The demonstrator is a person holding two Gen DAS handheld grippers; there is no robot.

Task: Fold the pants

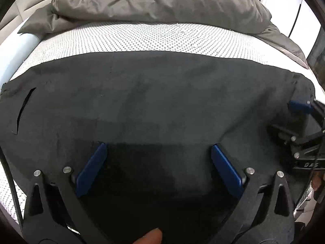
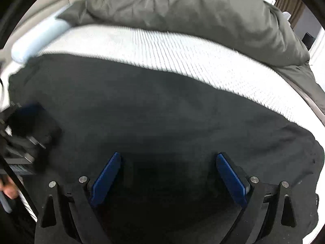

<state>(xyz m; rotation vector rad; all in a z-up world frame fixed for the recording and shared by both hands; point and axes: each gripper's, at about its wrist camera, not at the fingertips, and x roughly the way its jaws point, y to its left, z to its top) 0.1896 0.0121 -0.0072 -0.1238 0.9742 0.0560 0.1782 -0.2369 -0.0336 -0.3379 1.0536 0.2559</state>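
Item: dark pants (image 1: 154, 101), charcoal, spread flat across the near part of the bed (image 1: 142, 38), whose white cover carries a fine dotted pattern. Far edge of the cloth runs straight from side to side; a slit, probably a pocket opening (image 1: 24, 109), shows at the left end.

Item: left gripper (image 1: 158, 162), low over the near edge of the pants, blue fingers (image 1: 91, 170) spread wide with nothing between them. A fingertip of the person (image 1: 150, 236) shows at the bottom of the left wrist view.

Item: right gripper (image 2: 168, 170), likewise low over the cloth, fingers wide apart and holding nothing. The right wrist view is smeared by motion, so the exact contact with the fabric cannot be told.

Item: grey duvet (image 1: 162, 2), heaped at the far side of the bed, well apart from the pants. Pale blue roll (image 2: 38, 38) at the left, near the corner of the cloth.

Risks, as judged from this layout:
- Both grippers sit near each other along the near edge; closing in together could knock one against the other.
- The cloth looks to lie in more than one layer; pinching only the top layer would leave the lower one behind and spoil the fold.
- A shallow bite could slip free mid-lift, dropping the edge crooked.
- Biting too deep could catch the bed cover with the pants.
- Uneven lift between the two sides would skew the crease.
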